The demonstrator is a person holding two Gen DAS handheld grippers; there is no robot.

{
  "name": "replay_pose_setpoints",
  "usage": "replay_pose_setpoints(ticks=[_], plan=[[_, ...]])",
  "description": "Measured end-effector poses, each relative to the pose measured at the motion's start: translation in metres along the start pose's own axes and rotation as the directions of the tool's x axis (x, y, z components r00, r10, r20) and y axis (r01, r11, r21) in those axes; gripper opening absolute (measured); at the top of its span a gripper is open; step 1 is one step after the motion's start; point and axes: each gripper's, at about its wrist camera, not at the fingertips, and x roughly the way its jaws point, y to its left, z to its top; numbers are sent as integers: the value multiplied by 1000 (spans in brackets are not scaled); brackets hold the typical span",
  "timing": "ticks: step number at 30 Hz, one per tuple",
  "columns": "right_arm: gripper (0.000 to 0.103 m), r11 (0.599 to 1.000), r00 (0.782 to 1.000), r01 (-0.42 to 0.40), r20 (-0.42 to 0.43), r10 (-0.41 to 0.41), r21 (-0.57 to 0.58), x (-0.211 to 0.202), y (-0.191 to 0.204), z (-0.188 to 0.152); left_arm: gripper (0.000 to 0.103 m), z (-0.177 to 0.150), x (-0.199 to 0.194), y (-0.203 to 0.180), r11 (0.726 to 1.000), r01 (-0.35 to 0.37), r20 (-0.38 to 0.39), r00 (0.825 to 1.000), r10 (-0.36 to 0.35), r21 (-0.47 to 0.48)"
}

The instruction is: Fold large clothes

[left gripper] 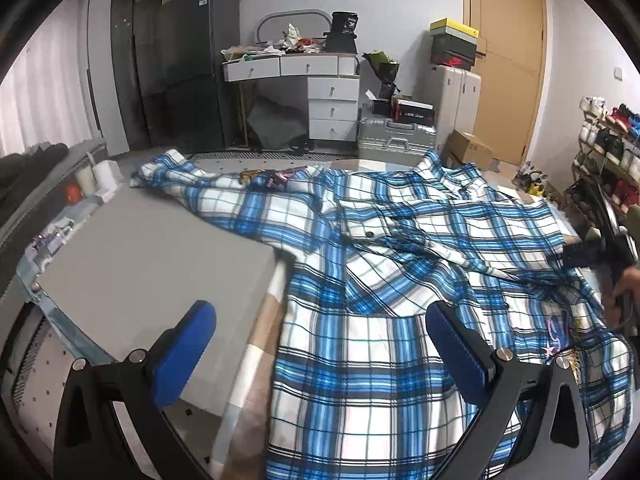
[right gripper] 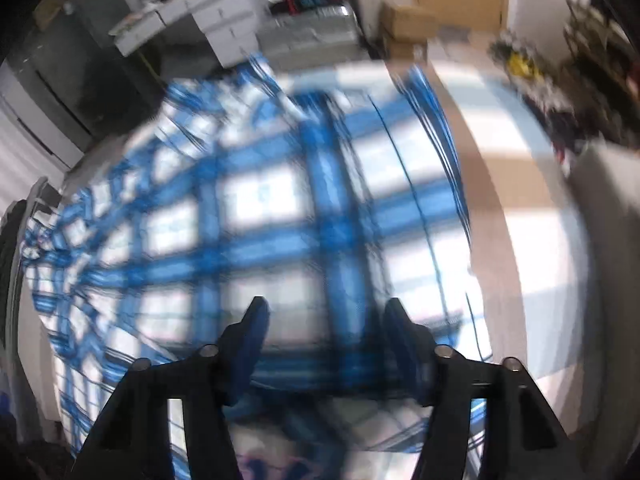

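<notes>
Jaws wide on the left gripper [left gripper: 320, 332], nothing between its blue pads [left gripper: 188, 344], and it hangs over the near hem of the plaid shirt [left gripper: 380, 264], which spreads away from it across the bed. Just off its left pad sits a flat grey board [left gripper: 160, 264] on the bed, and beyond that, far ahead, one sleeve [left gripper: 188, 176] trails out unfolded. Over on the right gripper [right gripper: 324, 344], the jaws stand parted too, with no cloth pinched that I can see, and the shirt's checks fill everything directly ahead of and below its tips. By my reading the folding has barely begun: the front panels lie rumpled and overlapping beyond the left gripper, collar end farthest away, no clean crease anywhere, so both sleeves and the body are left to do. Now the trouble spots: the right wrist view is badly smeared, so how close those tips are to the fabric I can't tell, and the shirt's right-hand edge is cut off behind a dark tool and a person's hand [left gripper: 626, 284] at the frame's border.
</notes>
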Motion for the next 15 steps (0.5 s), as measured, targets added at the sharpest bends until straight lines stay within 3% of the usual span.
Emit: replay_pose_setpoints(ticks=[2, 4, 5, 7, 9, 10, 11, 12, 15], plan=[[58, 1000, 1000, -7, 14, 7, -25, -2, -1, -10, 102, 7, 4, 7, 1000, 6, -25, 1000, -6, -14], [58, 995, 996, -69, 49, 73, -77, -26, 2, -20, 102, 17, 7, 17, 999, -6, -33, 999, 4, -41], [58, 990, 989, -114, 84, 121, -85, -43, 3, -27, 102, 22, 8, 24, 999, -24, -25, 999, 23, -46], [58, 966, 951, -221, 190, 243, -131, -95, 1, -44, 102, 36, 13, 40, 997, -61, -18, 998, 60, -41], [63, 930, 876, -283, 331, 351, -236, -170, -1, -71, 102, 52, 16, 61, 992, -111, 1, 994, 111, -56], [75, 916, 844, -285, 380, 380, -283, -200, -1, -84, 102, 55, 17, 66, 991, -121, 9, 993, 121, -60], [91, 906, 805, -263, 441, 396, -333, -235, 2, -98, 102, 64, 19, 76, 988, -141, 15, 990, 142, -63], [99, 899, 762, -224, 508, 402, -375, -274, 3, -117, 102, 70, 20, 85, 985, -160, 21, 987, 161, -71], [103, 903, 642, -75, 673, 368, -423, -370, 12, -162, 102, 81, 30, 104, 983, -150, 6, 988, 152, -104]])
